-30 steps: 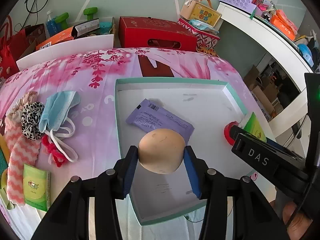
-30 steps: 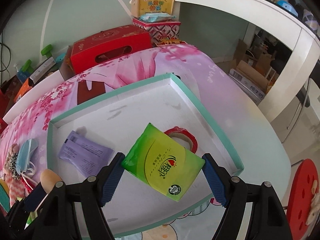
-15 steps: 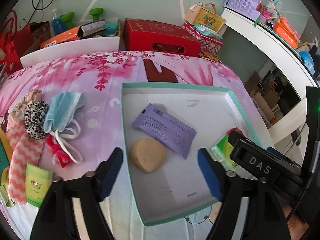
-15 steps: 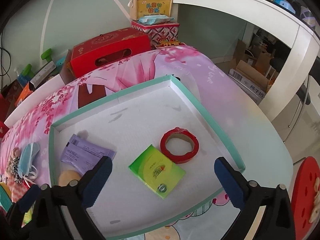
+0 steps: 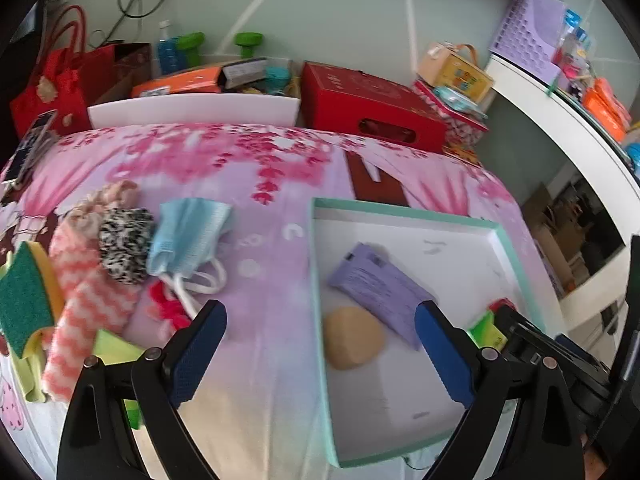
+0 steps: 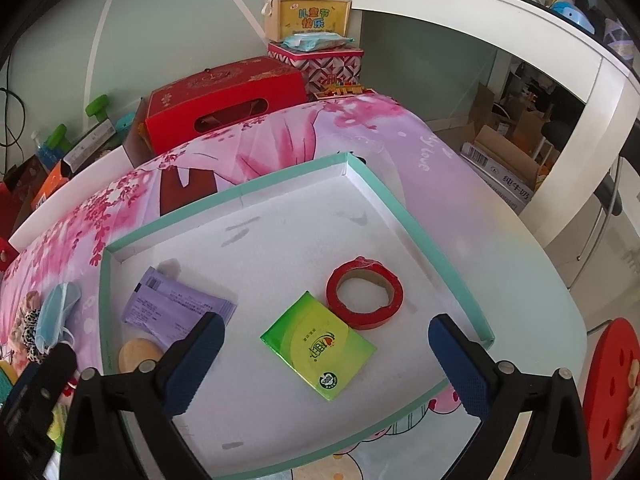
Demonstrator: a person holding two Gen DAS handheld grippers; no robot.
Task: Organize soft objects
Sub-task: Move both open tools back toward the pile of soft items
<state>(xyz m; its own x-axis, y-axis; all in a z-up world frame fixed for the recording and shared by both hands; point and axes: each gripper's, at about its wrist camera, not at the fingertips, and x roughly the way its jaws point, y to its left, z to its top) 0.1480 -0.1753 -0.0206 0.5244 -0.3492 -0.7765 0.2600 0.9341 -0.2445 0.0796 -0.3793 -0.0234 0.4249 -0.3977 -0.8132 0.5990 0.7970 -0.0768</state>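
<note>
A shallow white tray with a teal rim [image 5: 404, 210] [image 6: 224, 196] lies on the pink flowered cloth. In it lie a tan round sponge [image 5: 352, 342] [image 6: 138, 354], a purple packet [image 5: 380, 286] [image 6: 176, 308], a green tissue pack [image 6: 318, 344] [image 5: 486, 330] and a red tape roll [image 6: 364, 294]. My left gripper [image 5: 320, 354] is open and empty, over the tray's left edge. My right gripper [image 6: 326, 364] is open and empty, above the green pack. Left of the tray lie a blue face mask [image 5: 184, 236], a leopard scrunchie [image 5: 124, 244], a pink zigzag cloth [image 5: 84, 308] and a green-yellow sponge [image 5: 24, 300].
A red gift box [image 5: 368, 106] [image 6: 224, 100], a white board [image 5: 192, 110] and bags stand behind the table. A white shelf [image 6: 540, 44] runs along the right. A red stool [image 6: 612, 392] stands at the lower right, past the table edge.
Both grippers opened and let go: the tan sponge and the green pack now lie in the tray. The left gripper has since swung left and back; the right has drawn back a little.
</note>
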